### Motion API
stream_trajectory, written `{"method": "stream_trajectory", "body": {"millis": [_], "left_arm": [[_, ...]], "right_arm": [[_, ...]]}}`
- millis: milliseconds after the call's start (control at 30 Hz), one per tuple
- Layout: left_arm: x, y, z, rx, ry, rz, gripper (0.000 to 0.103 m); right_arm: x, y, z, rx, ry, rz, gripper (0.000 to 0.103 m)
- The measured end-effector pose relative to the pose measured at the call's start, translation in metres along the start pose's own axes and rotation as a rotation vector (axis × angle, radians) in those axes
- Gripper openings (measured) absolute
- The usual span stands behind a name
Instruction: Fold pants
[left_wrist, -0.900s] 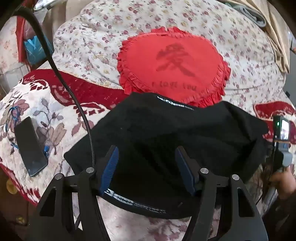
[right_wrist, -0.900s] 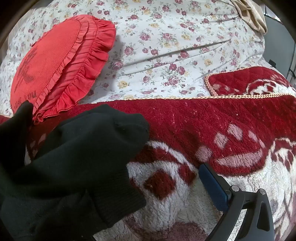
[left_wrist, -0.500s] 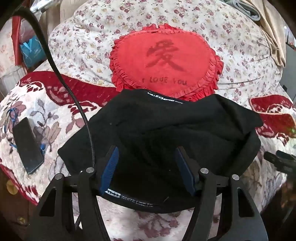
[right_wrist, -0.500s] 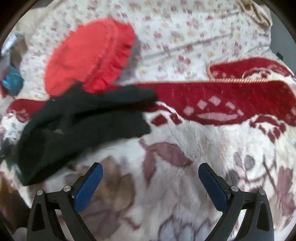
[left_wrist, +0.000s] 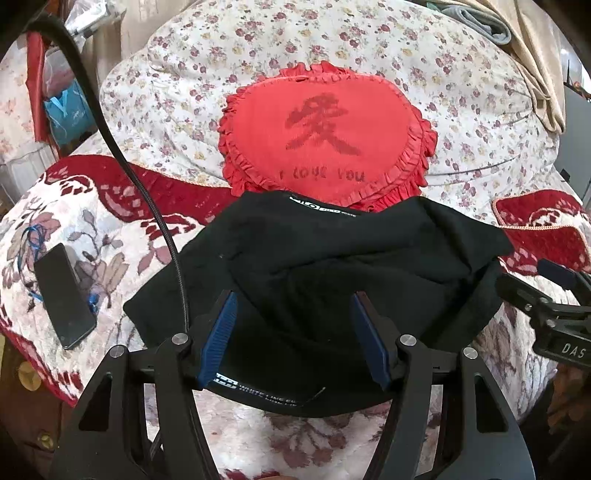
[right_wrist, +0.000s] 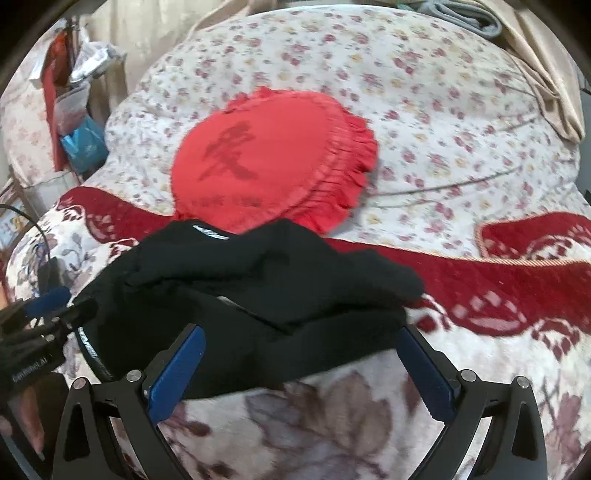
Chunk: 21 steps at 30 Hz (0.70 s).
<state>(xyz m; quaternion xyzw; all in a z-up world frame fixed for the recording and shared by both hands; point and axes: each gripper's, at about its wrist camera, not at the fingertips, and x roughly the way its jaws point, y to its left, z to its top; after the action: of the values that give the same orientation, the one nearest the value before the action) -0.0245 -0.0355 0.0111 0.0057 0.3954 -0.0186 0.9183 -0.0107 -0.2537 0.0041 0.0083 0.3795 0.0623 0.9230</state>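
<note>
Pants (left_wrist: 332, 280), black and folded into a bundle, lie on the flowered blanket (left_wrist: 325, 443) in the middle of both views. At the bottom of the left view my left gripper (left_wrist: 293, 341) stands with its blue-padded fingers (left_wrist: 218, 339) spread apart over the near edge of the bundle, where a waistband with white lettering shows; nothing is pinched between them. At the bottom of the right view my right gripper (right_wrist: 301, 369) is likewise spread wide, its fingers (right_wrist: 177, 373) over the near edge of the pants (right_wrist: 251, 295), holding nothing. That same gripper shows at the right edge of the left view, just beside the bundle.

At the left of the left view a dark phone (left_wrist: 62, 295) lies on the blanket, well apart from the pants, and a black cable (left_wrist: 122, 158) runs up toward the upper left.

Just beyond the bundle, a red heart-shaped cushion (left_wrist: 325, 136) with a frilled edge touches the far edge of the pants. Behind it lies a quilt (left_wrist: 258, 40) with small flowers.
</note>
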Motion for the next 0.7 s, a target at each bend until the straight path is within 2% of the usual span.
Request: {"method": "stream_trajectory", "body": {"millis": [200,700], "left_arm": [[-0.004,0.008,-0.002,-0.027,-0.009,0.021,0.064],[0.001,0.007,-0.004,-0.012,0.023,0.000,0.064]], "right_arm": [[0.002,0.023,0.004,-0.032,-0.011,0.019,0.103],[0.001,0.028,0.008,-0.041,0.004,0.051,0.103]]}}
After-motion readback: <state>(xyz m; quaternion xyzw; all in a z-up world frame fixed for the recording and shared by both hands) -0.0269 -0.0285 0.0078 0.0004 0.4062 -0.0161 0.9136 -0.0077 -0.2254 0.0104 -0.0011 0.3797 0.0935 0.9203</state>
